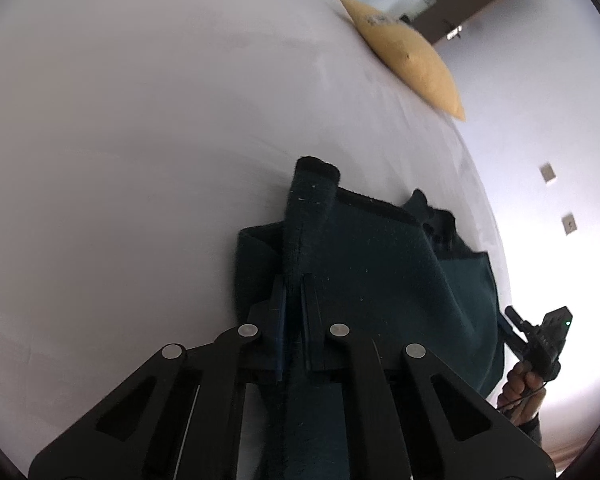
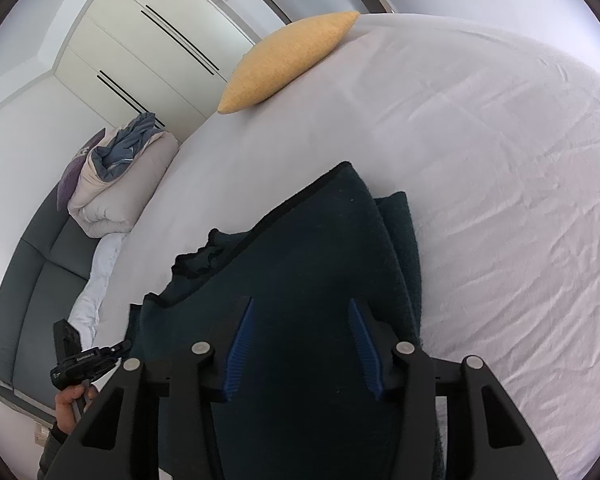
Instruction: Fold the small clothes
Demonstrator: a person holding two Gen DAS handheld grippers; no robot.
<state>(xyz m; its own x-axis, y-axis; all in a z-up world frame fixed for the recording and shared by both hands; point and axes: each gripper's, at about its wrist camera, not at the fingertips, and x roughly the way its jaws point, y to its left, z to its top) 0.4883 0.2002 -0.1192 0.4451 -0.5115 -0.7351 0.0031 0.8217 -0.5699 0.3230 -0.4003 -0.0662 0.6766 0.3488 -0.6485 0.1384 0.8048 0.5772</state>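
- Dark teal garment [image 1: 380, 264]: a small fleece-like piece with black edge binding, lying partly folded on the white bed sheet [image 1: 140, 160], towards the near edge of the bed. In the right wrist view it shows layered, one fold lying over another.
- Left hand-held gripper [image 1: 294, 292]: jaws closed tight on a raised ridge of the dark teal garment; the pinched strip stands up beyond the fingertips and ends in a rolled black-bound corner.
- Right hand-held gripper [image 2: 302, 312]: jaws about half apart, its blue ribbed pads [image 2: 242, 344] over the dark teal garment. Cloth fills the gap between them, but the pads do not visibly press on it.
- Right hand [image 1: 520, 388]: seen in the left wrist view beside the garment's far side, gripping the black handle of its tool.
- Left hand [image 2: 70, 398]: seen at the lower left of the right wrist view, beside the garment, wrapped round its handle; a dark sleeve cuff shows below it.
- Yellow cushion [image 2: 288, 60]: on the bed sheet well beyond the garment, at the bed's far edge.
- Rolled duvet [image 2: 116, 196]: beige, with blue-grey cloth bunched on top, on a grey sofa [image 2: 40, 280] beside the bed, well apart from the garment.
- Wardrobe [image 2: 140, 48]: pale doors with dark slot handles, behind the sofa.
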